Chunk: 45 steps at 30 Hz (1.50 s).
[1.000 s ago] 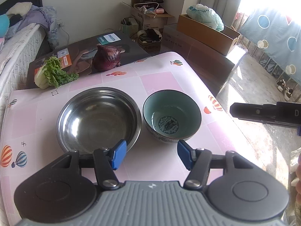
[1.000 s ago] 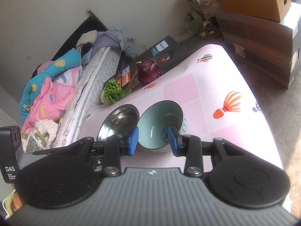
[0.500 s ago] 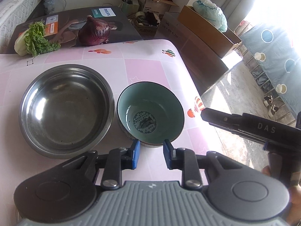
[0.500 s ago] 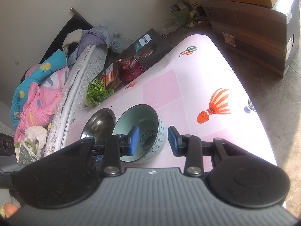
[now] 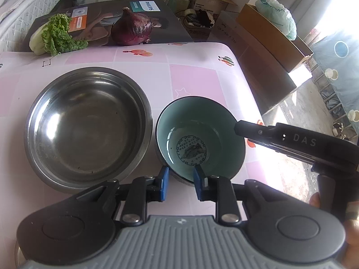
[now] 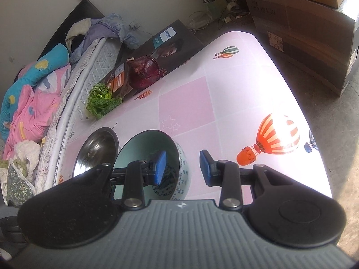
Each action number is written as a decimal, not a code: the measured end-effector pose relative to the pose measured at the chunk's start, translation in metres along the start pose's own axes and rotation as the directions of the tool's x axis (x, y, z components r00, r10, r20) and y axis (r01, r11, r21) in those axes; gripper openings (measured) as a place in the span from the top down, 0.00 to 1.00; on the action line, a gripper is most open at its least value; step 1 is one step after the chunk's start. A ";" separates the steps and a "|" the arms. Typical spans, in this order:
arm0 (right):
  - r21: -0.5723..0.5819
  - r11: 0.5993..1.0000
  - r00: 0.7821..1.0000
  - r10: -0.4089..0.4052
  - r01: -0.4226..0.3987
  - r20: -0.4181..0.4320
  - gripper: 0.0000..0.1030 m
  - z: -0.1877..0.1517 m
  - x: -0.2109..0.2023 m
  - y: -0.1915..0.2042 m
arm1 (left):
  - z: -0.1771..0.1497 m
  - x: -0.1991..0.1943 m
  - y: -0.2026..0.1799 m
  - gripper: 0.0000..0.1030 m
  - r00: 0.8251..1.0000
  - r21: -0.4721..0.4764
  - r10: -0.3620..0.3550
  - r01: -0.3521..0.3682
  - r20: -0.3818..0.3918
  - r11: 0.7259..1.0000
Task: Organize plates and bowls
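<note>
Bowls number two on the pink table (image 5: pixel 202 71): one green ceramic bowl (image 5: pixel 199 134) and one steel bowl (image 5: pixel 87 123) touching its left side; no plate shows. Since a second ago the left gripper (image 5: pixel 179 183) has narrowed sharply and dropped to the green bowl's near rim, which now sits between its blue pads, though whether they press it I cannot tell. The right gripper (image 6: pixel 182 167) has come in at the green bowl's right rim, jaws narrow but apart, one pad inside, one outside. That suggests a two-handed lift, probably into the steel bowl. Beyond the bowls lie one red onion (image 5: pixel 132 28) and one lettuce (image 5: pixel 56 35).
</note>
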State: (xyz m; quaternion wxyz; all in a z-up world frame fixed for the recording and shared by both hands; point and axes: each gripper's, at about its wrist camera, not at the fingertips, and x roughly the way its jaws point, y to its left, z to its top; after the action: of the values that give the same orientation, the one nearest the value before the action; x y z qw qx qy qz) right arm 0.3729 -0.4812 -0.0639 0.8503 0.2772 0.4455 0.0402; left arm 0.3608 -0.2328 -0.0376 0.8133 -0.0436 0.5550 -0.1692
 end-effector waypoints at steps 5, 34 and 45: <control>-0.012 1.000 1.000 -0.009 0.008 -0.024 0.76 0.002 0.018 0.003 | 0.002 0.005 0.000 0.76 1.000 -0.015 0.020 -0.020 -0.001 1.000; -0.004 0.999 0.998 -0.044 0.043 -0.051 0.87 -0.023 -0.013 -0.023 | -0.004 0.013 -0.025 0.75 1.000 0.094 -0.002 0.002 -0.005 0.996; 0.016 1.000 0.999 -0.022 0.023 -0.037 0.86 -0.026 -0.013 -0.026 | -0.003 0.025 -0.032 0.83 0.996 0.113 0.090 -0.088 -0.015 0.990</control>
State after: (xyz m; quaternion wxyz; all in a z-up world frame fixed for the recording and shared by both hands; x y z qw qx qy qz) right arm 0.3406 -0.4960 -0.0795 0.8401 0.2781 0.4647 0.0322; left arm 0.3591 -0.2706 -0.0527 0.8156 0.0287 0.5541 -0.1643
